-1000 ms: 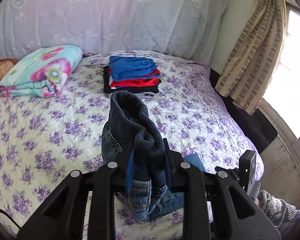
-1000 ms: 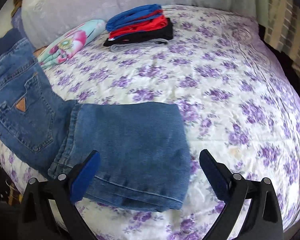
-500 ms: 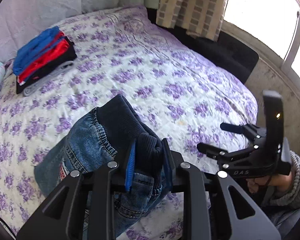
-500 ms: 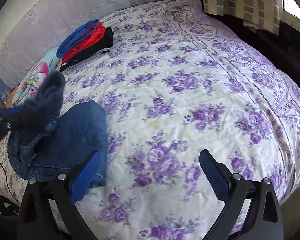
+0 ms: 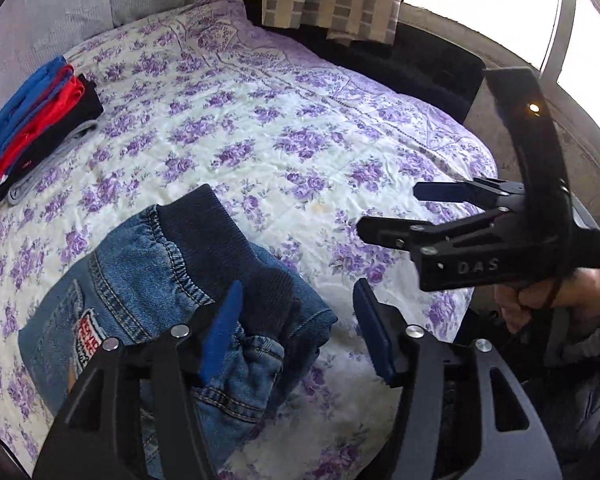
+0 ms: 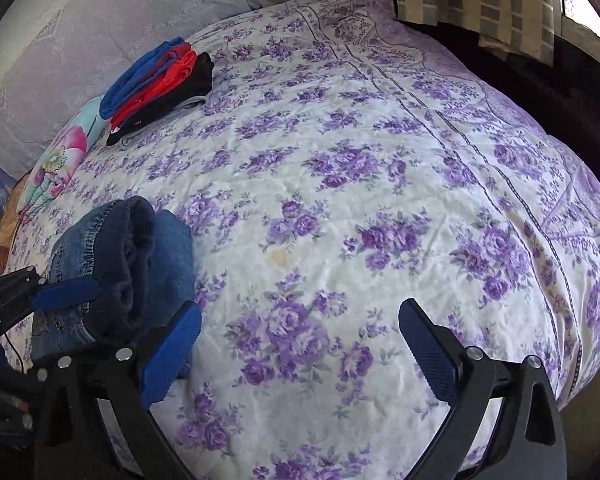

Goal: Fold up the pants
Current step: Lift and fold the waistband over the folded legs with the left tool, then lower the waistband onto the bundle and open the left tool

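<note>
Near the front edge of the bed [image 5: 284, 128], the folded jeans [image 5: 140, 292] lie in a compact bundle on the flowered sheet, dark ribbed waistband [image 5: 216, 236] uppermost and doubled over the denim. Left gripper [image 5: 300, 332]: jaws spread, the left blue pad close against the waistband roll and the right pad standing clear over bare sheet; whether the left pad actually touches the cloth cannot be told from this angle. Right gripper [image 6: 296, 348]: jaws spread wide over bare sheet just beside the bundle, holding nothing. At the far side of the bed sit a stack of folded clothes [image 5: 36, 120] and a flowered blanket [image 6: 60, 160], well apart from the jeans.

Risks, as judged from this arrangement:
- The thick waistband roll looks springy; with no jaw clamping it, the top layer may flop open and undo the fold.
- A pad withdrawn along the cloth could catch the ribbing and drag the layer askew.
- The bundle sits close to the bed's near edge, so a sideways nudge from either gripper could push it toward the drop.
- The hem layers under the waistband appear bunched, not flat, which may leave the finished fold lopsided.
</note>
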The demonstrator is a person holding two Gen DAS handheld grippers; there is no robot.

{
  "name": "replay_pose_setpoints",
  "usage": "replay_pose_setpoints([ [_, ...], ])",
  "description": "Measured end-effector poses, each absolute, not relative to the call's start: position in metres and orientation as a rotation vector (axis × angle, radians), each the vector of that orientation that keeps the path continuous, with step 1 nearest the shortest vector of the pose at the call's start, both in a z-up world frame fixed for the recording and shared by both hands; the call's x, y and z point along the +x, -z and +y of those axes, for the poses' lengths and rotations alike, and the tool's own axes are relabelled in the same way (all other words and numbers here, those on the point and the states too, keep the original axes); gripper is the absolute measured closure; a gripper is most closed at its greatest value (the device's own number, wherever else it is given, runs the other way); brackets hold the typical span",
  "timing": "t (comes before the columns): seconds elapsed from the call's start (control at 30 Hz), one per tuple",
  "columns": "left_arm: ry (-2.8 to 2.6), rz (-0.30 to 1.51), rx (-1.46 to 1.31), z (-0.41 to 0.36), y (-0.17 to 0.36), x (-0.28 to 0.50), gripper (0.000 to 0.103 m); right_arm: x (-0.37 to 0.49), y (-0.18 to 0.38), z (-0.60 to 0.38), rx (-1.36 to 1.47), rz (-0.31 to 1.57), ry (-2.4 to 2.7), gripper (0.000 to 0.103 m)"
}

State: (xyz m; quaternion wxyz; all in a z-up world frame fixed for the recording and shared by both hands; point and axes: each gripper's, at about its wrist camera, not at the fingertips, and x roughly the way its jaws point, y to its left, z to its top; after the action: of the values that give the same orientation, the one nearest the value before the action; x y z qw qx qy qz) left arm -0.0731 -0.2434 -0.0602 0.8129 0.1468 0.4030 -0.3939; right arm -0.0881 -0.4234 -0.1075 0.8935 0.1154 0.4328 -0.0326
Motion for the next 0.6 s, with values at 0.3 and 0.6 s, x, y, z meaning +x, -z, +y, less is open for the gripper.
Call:
replay_pose_setpoints([
  [0.3,0.502,0.819,0.113,-0.145,0.024,-0.041,0.021,-0.062,0.073,-0.366,0.135,0.809,-0.081,0.004],
  [0.6,0.356,0.977,0.108,-0.101,0.070,-0.031,0.020,-0.054,0.073,-0.315,-0.021,0.828,-0.156,0.004],
])
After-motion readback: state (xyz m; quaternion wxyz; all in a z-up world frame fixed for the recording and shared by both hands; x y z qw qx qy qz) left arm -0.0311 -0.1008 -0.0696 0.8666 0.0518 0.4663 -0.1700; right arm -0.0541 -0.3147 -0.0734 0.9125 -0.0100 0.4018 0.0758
